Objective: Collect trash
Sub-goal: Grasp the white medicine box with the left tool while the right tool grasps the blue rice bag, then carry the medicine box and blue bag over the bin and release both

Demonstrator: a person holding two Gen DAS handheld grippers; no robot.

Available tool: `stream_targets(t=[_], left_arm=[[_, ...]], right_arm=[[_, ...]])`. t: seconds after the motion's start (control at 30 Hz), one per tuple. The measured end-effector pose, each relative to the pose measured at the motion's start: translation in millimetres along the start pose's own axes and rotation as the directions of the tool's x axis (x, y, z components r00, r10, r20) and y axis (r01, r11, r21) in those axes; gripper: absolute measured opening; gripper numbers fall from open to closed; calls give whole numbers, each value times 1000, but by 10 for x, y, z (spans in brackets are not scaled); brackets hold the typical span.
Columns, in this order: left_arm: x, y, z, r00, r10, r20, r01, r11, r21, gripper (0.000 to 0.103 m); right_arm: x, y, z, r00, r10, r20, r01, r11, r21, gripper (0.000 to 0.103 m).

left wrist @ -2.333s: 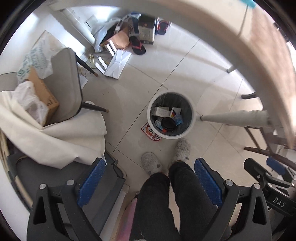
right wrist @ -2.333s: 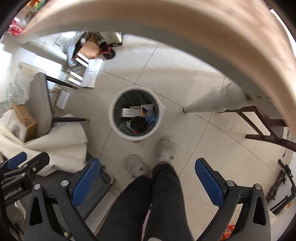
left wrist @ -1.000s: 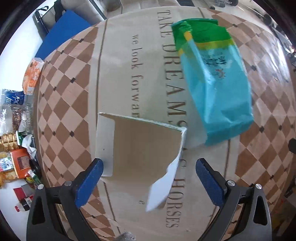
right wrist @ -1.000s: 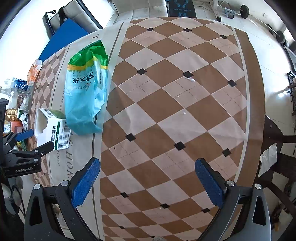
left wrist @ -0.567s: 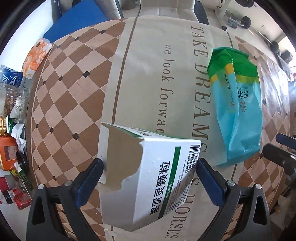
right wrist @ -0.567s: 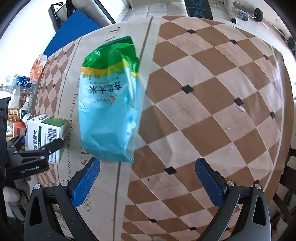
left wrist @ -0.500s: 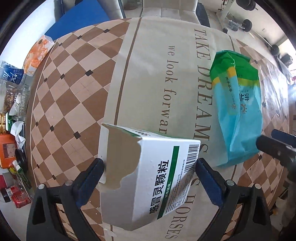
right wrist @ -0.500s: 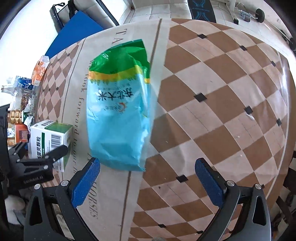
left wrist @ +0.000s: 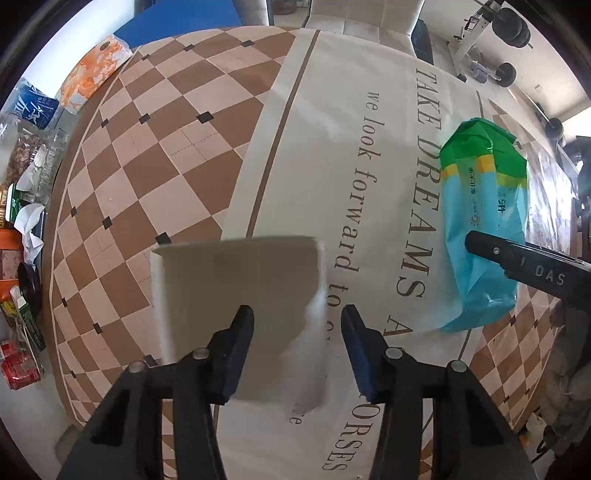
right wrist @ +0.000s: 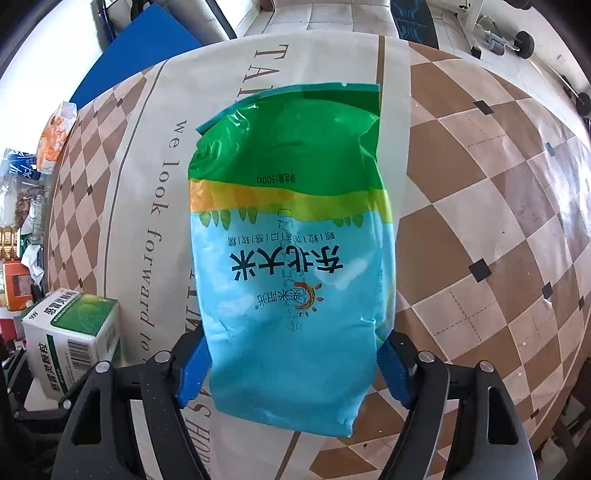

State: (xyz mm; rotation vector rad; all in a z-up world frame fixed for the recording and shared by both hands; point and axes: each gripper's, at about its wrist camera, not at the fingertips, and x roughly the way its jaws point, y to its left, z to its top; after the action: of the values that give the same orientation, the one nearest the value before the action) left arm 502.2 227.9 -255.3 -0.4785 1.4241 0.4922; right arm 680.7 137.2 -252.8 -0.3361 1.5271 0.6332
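A torn white and green cardboard box point(left wrist: 240, 295) lies on the checkered tablecloth point(left wrist: 147, 177). My left gripper point(left wrist: 297, 332) has its jaws narrowed around the box's near right part; the blue pads look close to its sides. The box also shows at the left of the right wrist view point(right wrist: 70, 336). A blue and green rice bag point(right wrist: 291, 266) lies flat on the table. My right gripper point(right wrist: 291, 365) has its pads point(right wrist: 194, 365) against the bag's near end on both sides. The bag also shows in the left wrist view point(left wrist: 484, 229).
Snack packets and bottles point(left wrist: 26, 155) crowd the table's left edge, with an orange packet point(left wrist: 92, 74) at the far left. A blue mat point(right wrist: 140, 48) and gym weights point(left wrist: 509, 26) lie on the floor beyond the table.
Both grippers have moved from over the floor bin to the table, then closed in. The left jaws narrowed around the box; the right jaws closed on the bag's near end.
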Motion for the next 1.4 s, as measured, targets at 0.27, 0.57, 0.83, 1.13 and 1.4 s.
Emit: stream_targets(t=[0.27, 0.57, 0.83, 1.13, 1.4], left_arm=[[15, 129, -208, 999, -41, 0, 41, 995, -92, 4], [-490, 199, -549, 990, 0, 144, 24, 985, -170, 1], [-815, 184, -814, 973, 0, 230, 40, 984, -173, 1], [-1182, 129, -1788, 950, -28, 310, 83, 983, -165, 1], [-1306, 118, -3021, 935, -84, 345, 137, 982, -133, 1]], right_arm=[[-81, -234, -89, 1000, 28, 7, -28, 999, 22, 62], [-366, -282, -231, 997, 71, 40, -71, 997, -17, 57], [-798, -186, -642, 990, 107, 88, -101, 992, -78, 54], [-1341, -100, -1725, 980, 147, 137, -129, 983, -132, 53], [-1614, -65, -3250, 971, 153, 183, -127, 981, -146, 53]])
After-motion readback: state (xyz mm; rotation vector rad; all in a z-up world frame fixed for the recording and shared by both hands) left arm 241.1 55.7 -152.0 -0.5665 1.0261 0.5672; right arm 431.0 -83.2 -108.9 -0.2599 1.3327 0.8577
